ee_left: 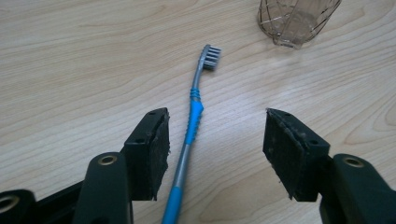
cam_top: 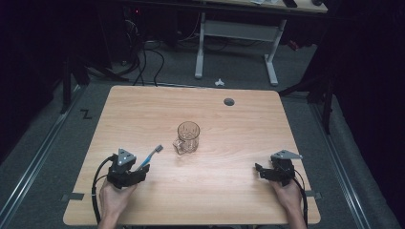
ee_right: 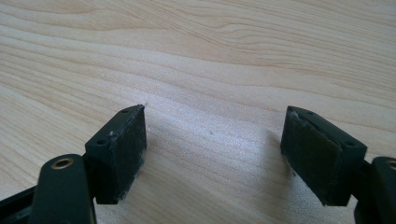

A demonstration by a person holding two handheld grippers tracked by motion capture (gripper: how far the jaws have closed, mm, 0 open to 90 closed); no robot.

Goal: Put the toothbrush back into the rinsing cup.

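One wooden table (cam_top: 215, 200) carries all the things, and on it I count one glass mug, one toothbrush and two grippers. One glass mug (cam_top: 187, 137) stands upright near the middle of the table, with its handle turned toward the person. One left gripper (cam_top: 143, 170) is at the near left part of the table, held by the person's left hand (cam_top: 114, 195), and its jaws are spread apart and grasp nothing. One right gripper (cam_top: 258, 171) is at the near right part, well apart from the mug, and its jaws are also spread apart with bare wood between them. One toothbrush (cam_top: 149, 157), blue and grey, lies flat on the table between the left gripper's jaws, close to the left one, with its bristle head pointing toward the mug. The high view gives the whole arrangement, while the left gripper view makes clear the grey bristles (ee_left: 212, 57) and the pattern of lines on the mug's lower part.
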